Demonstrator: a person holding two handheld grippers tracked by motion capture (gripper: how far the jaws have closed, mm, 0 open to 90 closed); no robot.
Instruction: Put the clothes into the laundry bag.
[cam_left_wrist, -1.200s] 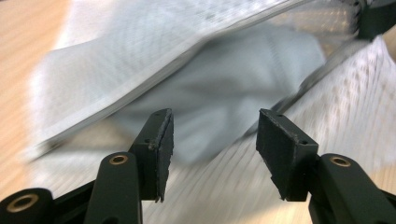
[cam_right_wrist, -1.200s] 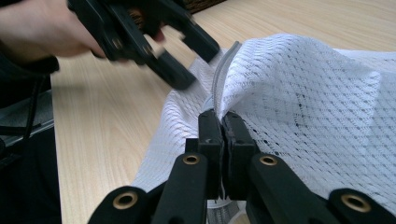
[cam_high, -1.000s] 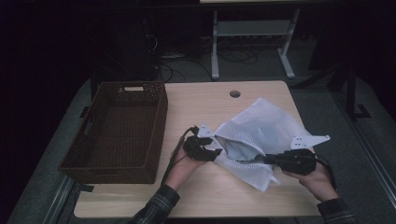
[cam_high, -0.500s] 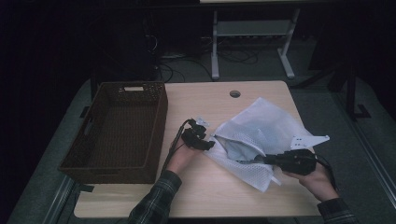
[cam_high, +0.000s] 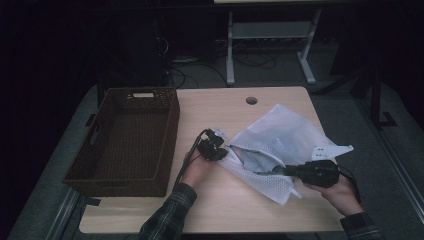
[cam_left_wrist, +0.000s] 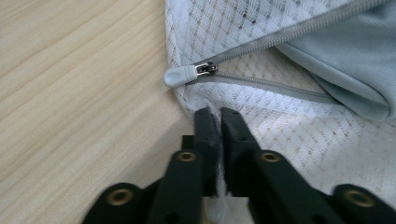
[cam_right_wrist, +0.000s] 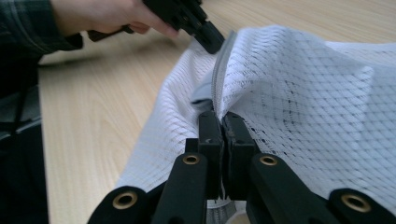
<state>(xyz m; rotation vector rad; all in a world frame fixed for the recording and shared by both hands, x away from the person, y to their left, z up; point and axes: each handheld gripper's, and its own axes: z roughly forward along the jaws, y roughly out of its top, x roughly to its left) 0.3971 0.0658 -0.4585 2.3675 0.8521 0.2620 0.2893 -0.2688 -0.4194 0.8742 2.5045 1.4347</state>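
Diagonally: mesh bag, zipper pull toward left tongs.

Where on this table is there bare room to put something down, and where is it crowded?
Bare wood lies along the table's far edge between the basket and the round hole, and along the near edge between the two forearms. The basket is empty too. The right half is crowded: the mesh bag spreads there, with both grippers clamped on it.
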